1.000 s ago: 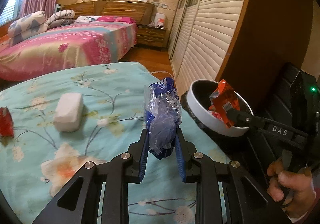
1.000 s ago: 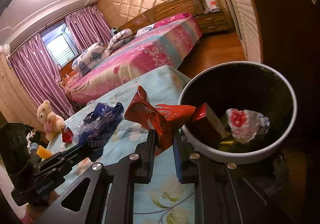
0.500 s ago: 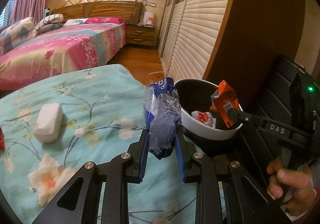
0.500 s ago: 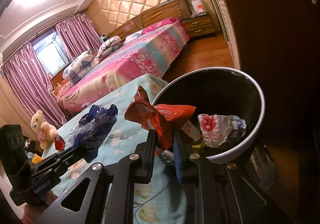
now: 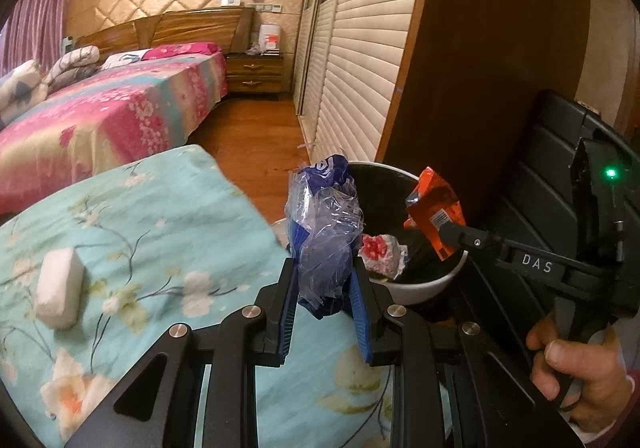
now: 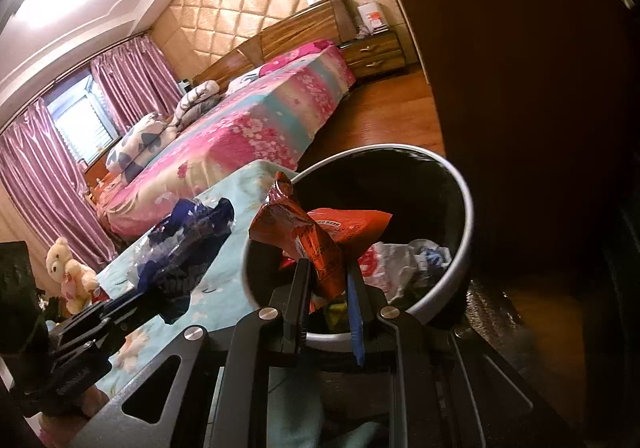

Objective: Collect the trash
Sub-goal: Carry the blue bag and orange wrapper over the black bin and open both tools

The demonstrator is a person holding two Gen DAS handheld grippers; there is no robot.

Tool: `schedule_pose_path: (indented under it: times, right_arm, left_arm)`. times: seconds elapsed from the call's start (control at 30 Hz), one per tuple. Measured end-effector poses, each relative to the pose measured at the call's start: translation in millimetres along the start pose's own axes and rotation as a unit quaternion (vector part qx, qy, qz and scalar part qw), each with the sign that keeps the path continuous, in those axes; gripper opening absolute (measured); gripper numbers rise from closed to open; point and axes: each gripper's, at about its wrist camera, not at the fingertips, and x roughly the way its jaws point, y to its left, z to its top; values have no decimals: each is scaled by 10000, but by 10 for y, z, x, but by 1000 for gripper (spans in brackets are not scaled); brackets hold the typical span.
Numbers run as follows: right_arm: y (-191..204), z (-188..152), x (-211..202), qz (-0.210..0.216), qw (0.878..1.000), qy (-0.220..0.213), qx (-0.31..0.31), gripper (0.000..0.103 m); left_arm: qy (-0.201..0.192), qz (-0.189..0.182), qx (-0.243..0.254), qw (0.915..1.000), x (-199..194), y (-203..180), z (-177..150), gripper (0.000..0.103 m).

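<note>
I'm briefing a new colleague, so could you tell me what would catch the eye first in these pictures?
Both grippers carry trash: the left gripper pinches a crumpled blue wrapper beside the bin, and the right gripper holds an orange wrapper over its opening. Inside lies crumpled white-and-red trash, while a white block remains on the floral cloth.

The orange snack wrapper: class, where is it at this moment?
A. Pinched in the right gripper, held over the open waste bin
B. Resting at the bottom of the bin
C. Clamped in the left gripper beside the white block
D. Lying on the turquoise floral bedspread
A: the right gripper is shut on the orange snack wrapper, which hangs above the mouth of the waste bin, not yet dropped.
</note>
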Motion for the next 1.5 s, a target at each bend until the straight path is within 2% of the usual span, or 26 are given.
schedule_pose_path:
  times: [0.87, 1.0, 1.07, 1.1, 1.13, 1.23, 1.4, 1.5]
  right_arm:
    - [-186, 200, 128, -286, 9992, 207, 167, 19]
    - [-207, 234, 139, -263, 9990, 256, 242, 21]
    - [-205, 246, 139, -269, 9989, 277, 262, 27]
    - [-204, 248, 131, -258, 9990, 268, 262, 30]
    - [-205, 249, 120, -250, 9990, 257, 269, 34]
    - [-189, 243, 95, -208, 9991, 208, 303, 50]
    - [-126, 224, 40, -190, 9993, 117, 308, 51]
    - [-40, 202, 23, -149, 9996, 61, 248, 65]
  left_arm:
    - [203, -72, 126, 9997, 397, -260, 182, 25]
    - [269, -96, 136, 9995, 426, -287, 210, 30]
    - [266, -95, 126, 9995, 419, -298, 210, 35]
    - [266, -64, 114, 9996, 408, -300, 207, 44]
    - [249, -51, 102, 9996, 396, -300, 206, 46]
    - [225, -41, 59, 9997, 354, -291, 183, 48]
    - [159, -46, -123, 9998, 210, -214, 95, 55]
    - [146, -14, -288, 9995, 96, -123, 5, 56]
